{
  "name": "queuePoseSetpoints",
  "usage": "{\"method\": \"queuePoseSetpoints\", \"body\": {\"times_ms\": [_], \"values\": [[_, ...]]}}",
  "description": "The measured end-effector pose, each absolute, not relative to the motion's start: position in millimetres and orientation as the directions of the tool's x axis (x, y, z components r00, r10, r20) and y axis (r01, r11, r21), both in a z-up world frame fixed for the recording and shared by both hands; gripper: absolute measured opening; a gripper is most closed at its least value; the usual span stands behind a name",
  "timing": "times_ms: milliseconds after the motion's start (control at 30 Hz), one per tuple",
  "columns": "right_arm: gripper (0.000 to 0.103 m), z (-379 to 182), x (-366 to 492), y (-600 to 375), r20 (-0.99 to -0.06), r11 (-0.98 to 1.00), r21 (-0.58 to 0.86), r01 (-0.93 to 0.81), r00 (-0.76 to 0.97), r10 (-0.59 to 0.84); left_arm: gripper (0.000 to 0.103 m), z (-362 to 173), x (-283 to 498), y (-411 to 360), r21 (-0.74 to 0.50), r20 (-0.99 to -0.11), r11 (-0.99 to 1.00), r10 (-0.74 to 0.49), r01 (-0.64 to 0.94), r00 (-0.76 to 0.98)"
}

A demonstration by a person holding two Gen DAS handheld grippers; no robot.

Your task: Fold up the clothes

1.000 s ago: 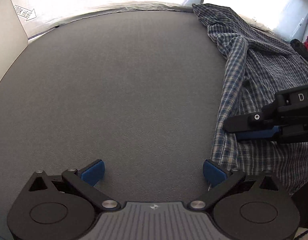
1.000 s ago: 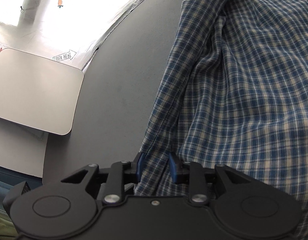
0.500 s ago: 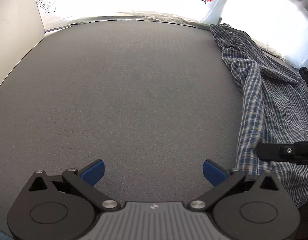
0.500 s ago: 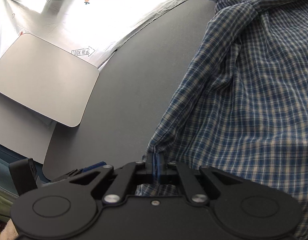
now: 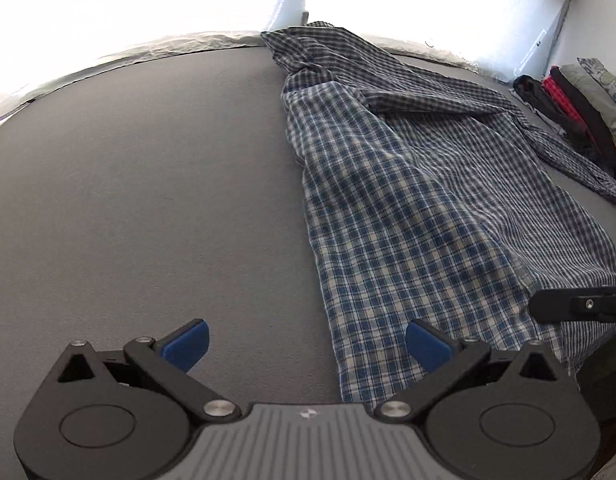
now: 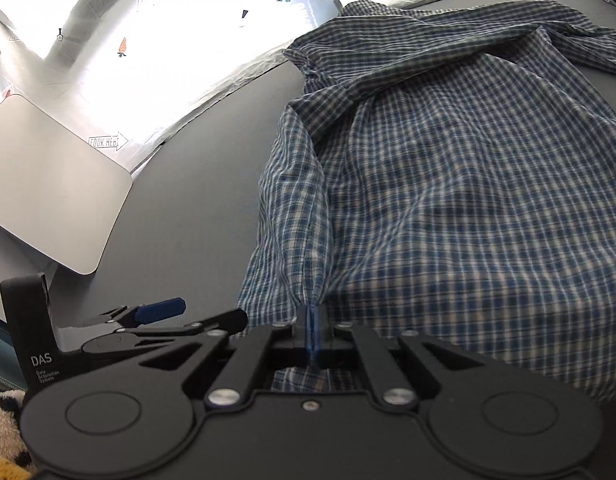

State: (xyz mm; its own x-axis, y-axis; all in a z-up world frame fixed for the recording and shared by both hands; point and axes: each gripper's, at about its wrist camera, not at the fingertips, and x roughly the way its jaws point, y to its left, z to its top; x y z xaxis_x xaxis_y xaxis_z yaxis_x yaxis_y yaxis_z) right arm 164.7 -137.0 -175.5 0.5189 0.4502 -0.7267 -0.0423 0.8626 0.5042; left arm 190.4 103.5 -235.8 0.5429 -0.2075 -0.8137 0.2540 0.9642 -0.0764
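A blue and white plaid shirt (image 5: 420, 208) lies spread on the grey table (image 5: 147, 200), its near hem toward me. My right gripper (image 6: 312, 326) is shut on the shirt (image 6: 448, 200), pinching a fold of its near left edge so the cloth tents up from the jaws. My left gripper (image 5: 308, 344) stands open just above the table, its right pad beside the shirt's near left corner, nothing between its fingers. In the right wrist view the left gripper (image 6: 163, 312) shows at lower left; in the left wrist view a black finger of the right gripper (image 5: 576, 304) pokes in from the right.
A pile of folded clothes (image 5: 580, 108) in black, red and olive sits at the far right of the table. A pale board (image 6: 47, 196) lies off the table's left side. Bright white sheeting (image 6: 167, 40) with carrot prints backs the table.
My right gripper's jaws closed on the shirt's edge and lifted it. Both grippers shifted, so the shirt now fills more of the left wrist view and its hem lies by the left gripper's right pad.
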Motion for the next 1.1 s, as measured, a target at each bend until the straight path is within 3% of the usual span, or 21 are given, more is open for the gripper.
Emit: {"method": "queuePoseSetpoints", "body": {"times_ms": [267, 400, 500, 533, 733, 900, 1100], "values": [[0.001, -216.2, 170.9, -164.1, -0.807, 0.877, 0.479, 0.034, 0.410, 0.425, 0.103, -265.3, 183.2, 60.5, 0.025, -0.877, 0.954, -0.122, 0.299, 0.465], [0.002, -222.5, 188.4, -168.8, -0.822, 0.871, 0.492, 0.018, 0.339, 0.457, 0.103, -266.4, 189.9, 59.5, 0.020, -0.885, 0.961, -0.110, 0.274, 0.452], [0.014, -209.7, 201.5, -176.3, -0.816, 0.869, 0.494, -0.009, 0.341, 0.467, 0.103, -262.2, 199.6, 62.9, 0.019, -0.883, 0.972, -0.094, 0.236, 0.459], [0.023, -203.3, 207.4, -182.6, -0.802, 0.860, 0.510, -0.006, 0.358, 0.478, 0.103, -257.4, 204.1, 65.0, 0.018, -0.876, 0.977, -0.088, 0.214, 0.474], [0.042, -176.5, 247.4, -226.9, -0.739, 0.846, 0.532, 0.024, 0.501, 0.450, 0.103, -230.7, 248.7, 82.4, -0.037, -0.825, 0.998, -0.054, 0.042, 0.563], [0.044, -174.5, 283.5, -271.5, -0.722, 0.838, 0.534, 0.114, 0.578, 0.381, 0.103, -208.0, 301.4, 83.9, -0.014, -0.775, 1.000, 0.002, -0.021, 0.632], [0.046, -176.5, 328.1, -338.5, -0.699, 0.816, 0.531, 0.231, 0.664, 0.267, 0.103, -188.8, 372.0, 84.9, -0.068, -0.724, 0.995, 0.005, -0.079, 0.690]]}}
